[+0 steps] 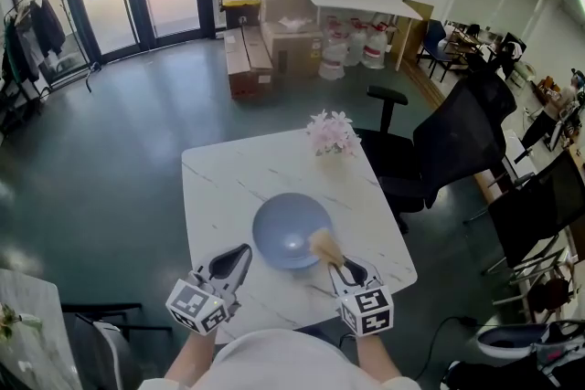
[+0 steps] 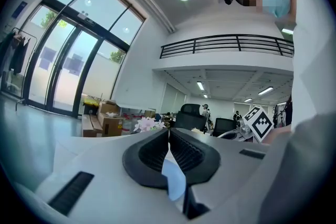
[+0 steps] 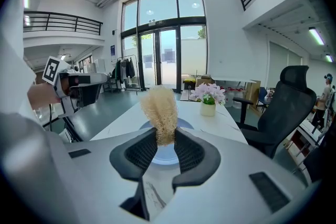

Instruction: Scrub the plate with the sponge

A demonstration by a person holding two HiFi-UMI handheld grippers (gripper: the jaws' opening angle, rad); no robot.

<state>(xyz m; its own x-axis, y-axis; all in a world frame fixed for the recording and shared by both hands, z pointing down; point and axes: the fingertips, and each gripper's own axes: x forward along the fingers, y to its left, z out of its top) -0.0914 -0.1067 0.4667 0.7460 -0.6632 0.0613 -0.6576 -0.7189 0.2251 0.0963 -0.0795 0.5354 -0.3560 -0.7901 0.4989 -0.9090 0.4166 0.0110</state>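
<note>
At the table's (image 1: 228, 178) near edge, the left gripper (image 1: 242, 251) hovers with its jaws clenched together on nothing, tips just beside the plate's (image 1: 283, 228) near-left rim. Bare floor lies open to the table's left, and bare marble-veined white tabletop spreads left of the plate and beyond it. The plate is round, smooth and blue-grey, with a shallow dished middle, and lies in the table's near half. Over its right part sits the sponge (image 1: 322, 244), a tan, coarse, fibrous tuft grasped at its base by the right gripper (image 1: 334, 260). The sponge's long axis runs along the jaws, its free end pointing toward the plate's middle; contact cannot be told. A small pot of pale pink flowers (image 1: 331, 137) stands near the far edge. Black office chairs (image 1: 448, 146) crowd the right side.
</note>
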